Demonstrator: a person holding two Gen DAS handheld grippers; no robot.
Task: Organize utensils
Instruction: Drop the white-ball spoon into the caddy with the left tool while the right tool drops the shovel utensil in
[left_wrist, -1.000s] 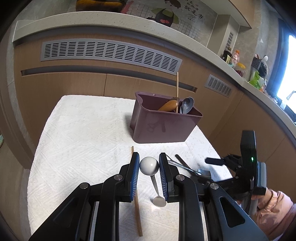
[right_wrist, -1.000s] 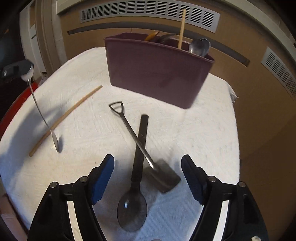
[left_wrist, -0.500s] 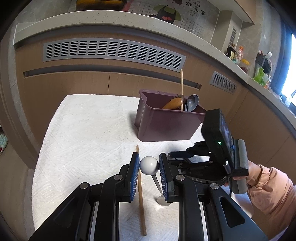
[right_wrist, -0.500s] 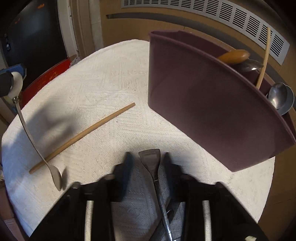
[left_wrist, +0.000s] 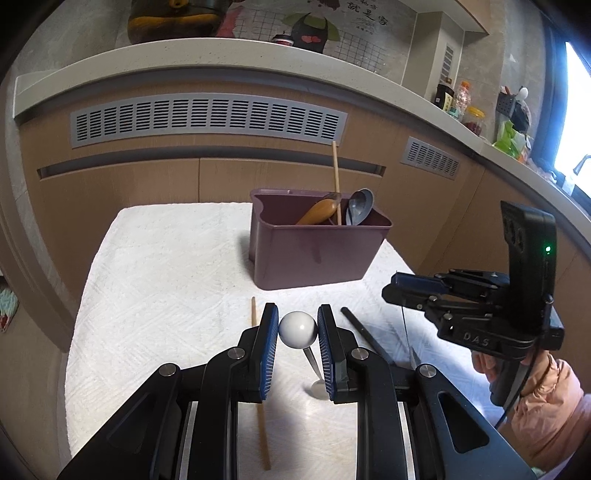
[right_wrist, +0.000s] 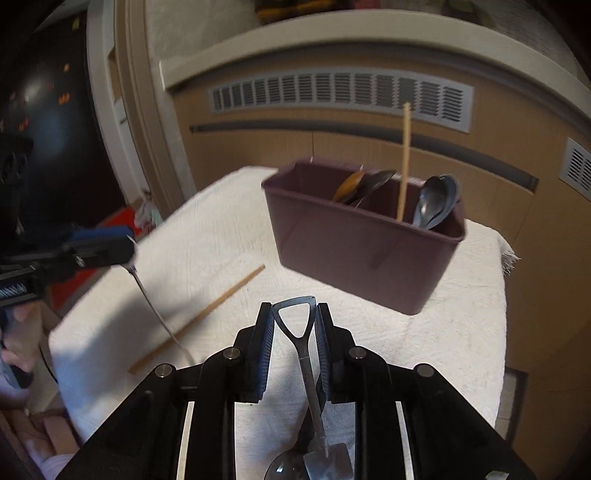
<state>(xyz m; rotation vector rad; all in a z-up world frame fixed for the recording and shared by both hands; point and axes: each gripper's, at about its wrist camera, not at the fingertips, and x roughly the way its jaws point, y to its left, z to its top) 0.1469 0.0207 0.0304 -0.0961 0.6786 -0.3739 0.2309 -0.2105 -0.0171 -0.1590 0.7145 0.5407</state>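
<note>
My left gripper (left_wrist: 297, 328) is shut on the white ball end of a thin metal spoon (left_wrist: 297, 329), whose bowl hangs down to the white cloth (left_wrist: 166, 280). In the right wrist view that spoon (right_wrist: 155, 306) dangles at the left. My right gripper (right_wrist: 293, 314) is shut on the triangular handle of a shovel-shaped metal spoon (right_wrist: 308, 369), lifted with its blade hanging below. The maroon bin (left_wrist: 317, 254) stands beyond both, holding a wooden spoon (left_wrist: 319, 212), a grey spoon (left_wrist: 360, 210) and an upright chopstick (left_wrist: 336, 177). A loose chopstick (right_wrist: 199, 317) and a dark spoon (right_wrist: 284, 469) lie on the cloth.
A wooden cabinet front with grey vent grilles (left_wrist: 207, 118) rises right behind the table. The counter (left_wrist: 461, 114) above carries bottles and jars. A person's hand in a pink sleeve (left_wrist: 546, 413) holds the right gripper at the table's right edge. The cloth's far right corner is frayed (right_wrist: 509, 254).
The right gripper moved in over the shovel spoon, closed on its handle and raised it off the cloth. The left gripper kept still with the ball-ended spoon.
</note>
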